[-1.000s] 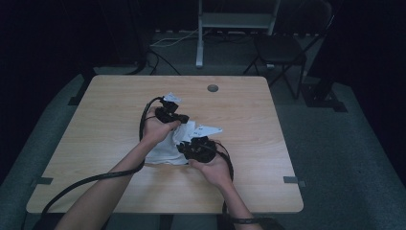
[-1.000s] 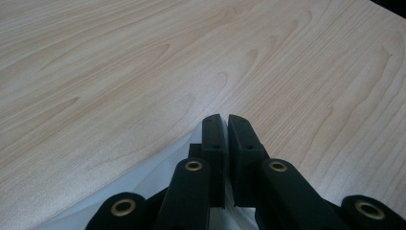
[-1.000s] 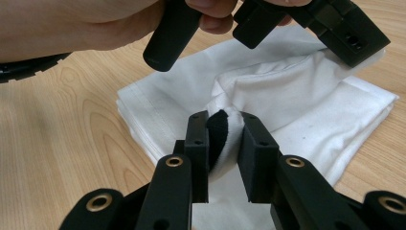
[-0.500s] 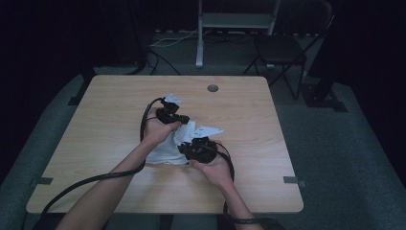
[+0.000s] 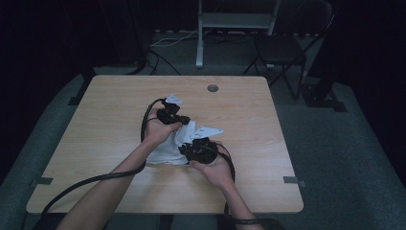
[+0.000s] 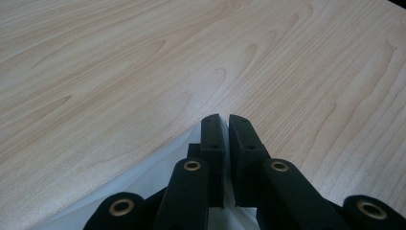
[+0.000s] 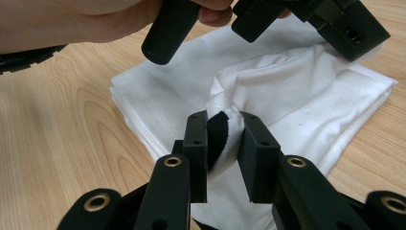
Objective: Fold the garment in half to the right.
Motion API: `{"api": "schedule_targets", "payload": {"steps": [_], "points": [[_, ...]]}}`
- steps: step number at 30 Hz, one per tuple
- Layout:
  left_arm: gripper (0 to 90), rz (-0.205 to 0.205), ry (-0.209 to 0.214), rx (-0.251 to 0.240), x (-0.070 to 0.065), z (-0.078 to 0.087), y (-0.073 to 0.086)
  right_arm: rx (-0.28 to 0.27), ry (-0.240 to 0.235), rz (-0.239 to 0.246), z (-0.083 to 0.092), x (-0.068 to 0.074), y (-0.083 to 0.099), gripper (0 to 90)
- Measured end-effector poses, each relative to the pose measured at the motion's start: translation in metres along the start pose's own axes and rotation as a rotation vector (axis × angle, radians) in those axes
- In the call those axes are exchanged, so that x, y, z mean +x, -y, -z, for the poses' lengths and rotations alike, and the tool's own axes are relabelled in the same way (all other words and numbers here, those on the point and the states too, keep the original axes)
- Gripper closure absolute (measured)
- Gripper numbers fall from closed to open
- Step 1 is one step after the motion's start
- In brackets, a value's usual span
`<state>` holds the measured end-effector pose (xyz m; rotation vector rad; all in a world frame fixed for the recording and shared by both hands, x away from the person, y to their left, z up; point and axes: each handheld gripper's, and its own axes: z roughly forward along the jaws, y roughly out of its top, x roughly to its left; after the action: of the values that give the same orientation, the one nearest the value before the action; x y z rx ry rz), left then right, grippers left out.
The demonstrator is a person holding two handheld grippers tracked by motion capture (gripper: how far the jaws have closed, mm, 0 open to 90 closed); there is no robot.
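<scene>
High view: white cloth (image 5: 170, 148) sits mid-table (image 5: 95, 124), both hands on it. Left gripper (image 6: 224, 125) pinches cloth edge at 12 o'clock, jaws nearly touching, anchoring it. Right gripper (image 7: 225, 132) at 4 o'clock clamps bunched fold, probably for folding over.

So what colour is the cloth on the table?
White. The cloth shows best in the right gripper view, lying folded on the light wooden table.

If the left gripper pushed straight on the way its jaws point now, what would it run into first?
Probably nothing: ahead of the left gripper, shut on an edge of the white cloth, lies bare wooden table as far as its view reaches.
</scene>
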<state>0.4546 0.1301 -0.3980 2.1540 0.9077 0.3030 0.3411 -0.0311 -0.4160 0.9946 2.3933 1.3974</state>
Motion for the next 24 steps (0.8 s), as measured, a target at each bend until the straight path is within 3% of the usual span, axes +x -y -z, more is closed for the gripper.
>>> {"api": "schedule_targets", "payload": {"steps": [24], "points": [[82.5, -0.018, 0.009, 0.008, -0.0025, -0.0065, 0.002, 0.022, 0.005, 0.003, 0.0005, -0.0043, 0.0062, 72.0]]}}
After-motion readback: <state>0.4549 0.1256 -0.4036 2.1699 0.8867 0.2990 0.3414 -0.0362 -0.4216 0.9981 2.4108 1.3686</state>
